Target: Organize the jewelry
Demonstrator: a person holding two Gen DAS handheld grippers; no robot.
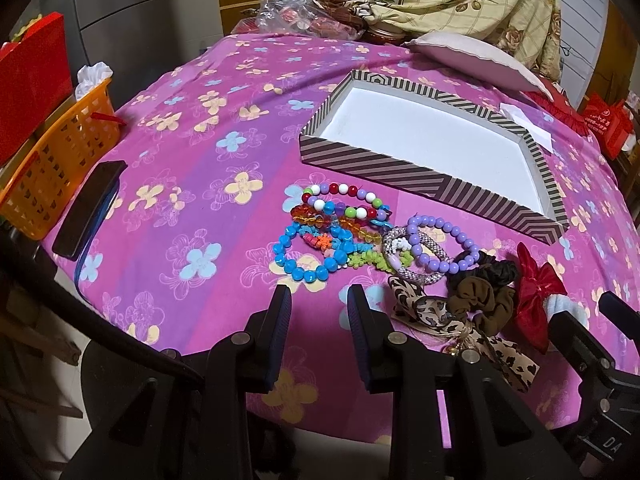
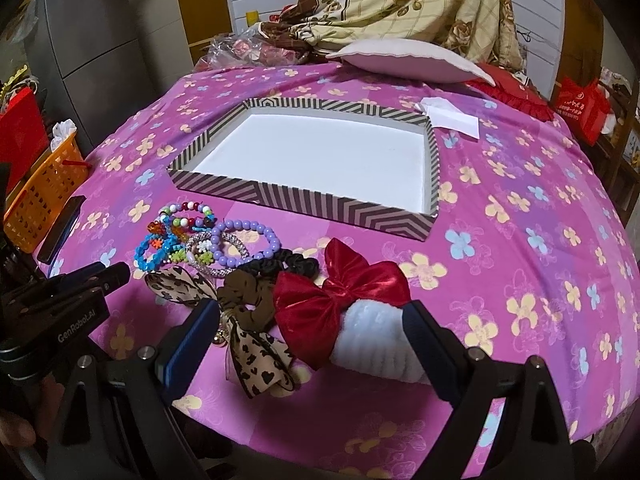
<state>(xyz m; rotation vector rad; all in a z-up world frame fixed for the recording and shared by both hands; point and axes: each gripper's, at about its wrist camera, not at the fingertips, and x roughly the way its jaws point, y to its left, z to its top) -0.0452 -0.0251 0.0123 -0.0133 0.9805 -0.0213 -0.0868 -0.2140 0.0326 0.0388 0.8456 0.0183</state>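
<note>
Headband (image 2: 372, 344), white with red bow (image 2: 340, 300), between fingers of right gripper (image 2: 312, 344), jaws wide apart, long axis crosswise. Striped tray (image 2: 304, 196) straight ahead, empty. Left gripper (image 1: 318, 328) apart, short of bead bracelets (image 1: 320, 232).

Both wrist views look forward and down from the table's near edge. The left one sits close over the bead bracelets (image 1: 336, 232); the right one is nearer the red bow (image 2: 340, 296). Both share the striped box (image 1: 420, 176) (seen obliquely) and the jewelry heap.
</note>
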